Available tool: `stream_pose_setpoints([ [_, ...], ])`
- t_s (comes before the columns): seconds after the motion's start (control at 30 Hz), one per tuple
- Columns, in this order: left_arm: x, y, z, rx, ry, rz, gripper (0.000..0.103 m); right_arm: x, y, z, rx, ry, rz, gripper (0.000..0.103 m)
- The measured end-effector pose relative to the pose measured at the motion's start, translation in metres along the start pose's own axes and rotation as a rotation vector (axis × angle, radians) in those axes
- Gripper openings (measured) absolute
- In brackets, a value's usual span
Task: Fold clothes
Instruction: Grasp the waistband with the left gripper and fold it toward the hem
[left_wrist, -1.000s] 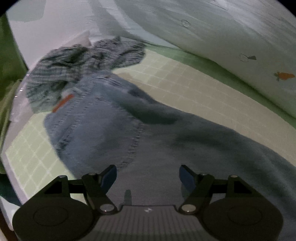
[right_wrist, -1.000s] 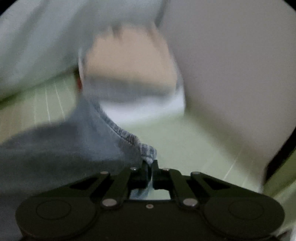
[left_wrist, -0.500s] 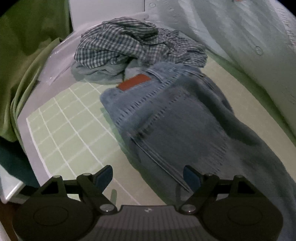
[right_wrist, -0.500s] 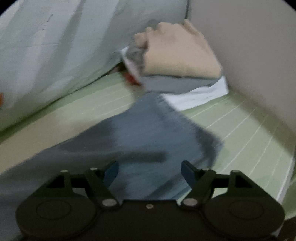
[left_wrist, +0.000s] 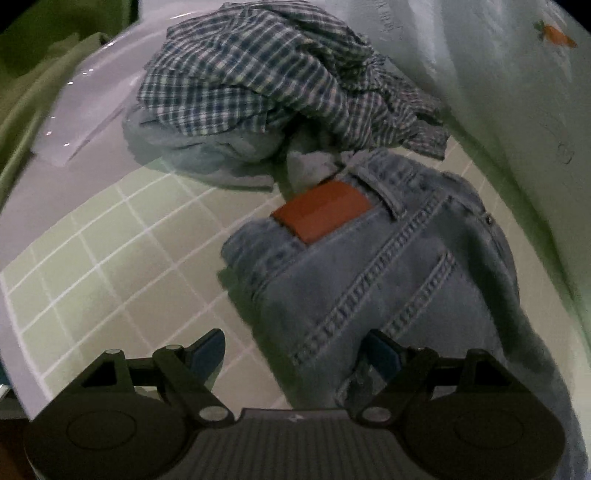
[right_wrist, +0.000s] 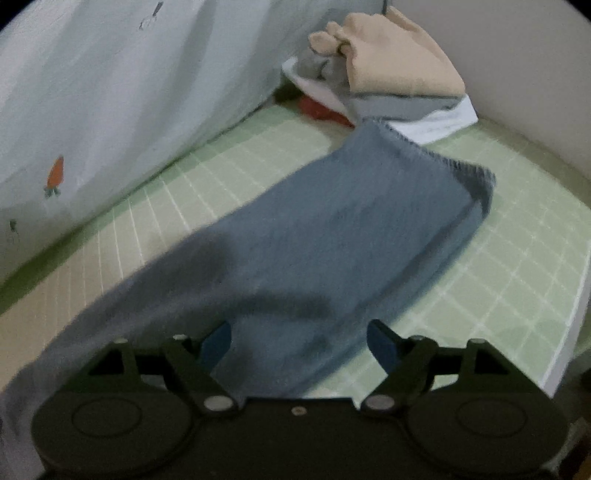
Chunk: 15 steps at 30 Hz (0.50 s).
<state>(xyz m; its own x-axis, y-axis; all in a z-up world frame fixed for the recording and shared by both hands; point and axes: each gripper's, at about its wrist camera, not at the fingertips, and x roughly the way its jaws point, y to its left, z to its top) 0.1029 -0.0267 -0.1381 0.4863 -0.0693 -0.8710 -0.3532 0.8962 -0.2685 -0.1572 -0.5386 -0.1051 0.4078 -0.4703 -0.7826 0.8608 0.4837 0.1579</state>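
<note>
A pair of blue jeans lies flat on the green grid mat, waistband with a red-brown patch toward the far side. My left gripper is open just above the waist end, near its lower left edge. In the right wrist view the jeans' leg stretches away across the mat, its hem at the far right. My right gripper is open and empty, low over the leg.
A crumpled plaid shirt lies on a pale blue garment behind the waistband. A folded stack with a beige top sits past the hem. A white carrot-print sheet rises along the far side. The mat's edge is at right.
My right gripper let go of the jeans' hem and opened; the leg now lies on the mat. My left gripper moved toward the waistband, staying open.
</note>
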Motion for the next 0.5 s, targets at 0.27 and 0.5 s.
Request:
stream_pose_setpoints([
  [0.27,0.02,0.001,0.018,-0.01,0.007,-0.079,0.085,-0.013,0.006,-0.024,0.032,0.019,-0.037,0.081],
  [0.5,0.017,0.01,0.025,-0.075,-0.02,-0.114,0.053,-0.017,0.002,-0.025,0.061,0.015,-0.039,0.081],
])
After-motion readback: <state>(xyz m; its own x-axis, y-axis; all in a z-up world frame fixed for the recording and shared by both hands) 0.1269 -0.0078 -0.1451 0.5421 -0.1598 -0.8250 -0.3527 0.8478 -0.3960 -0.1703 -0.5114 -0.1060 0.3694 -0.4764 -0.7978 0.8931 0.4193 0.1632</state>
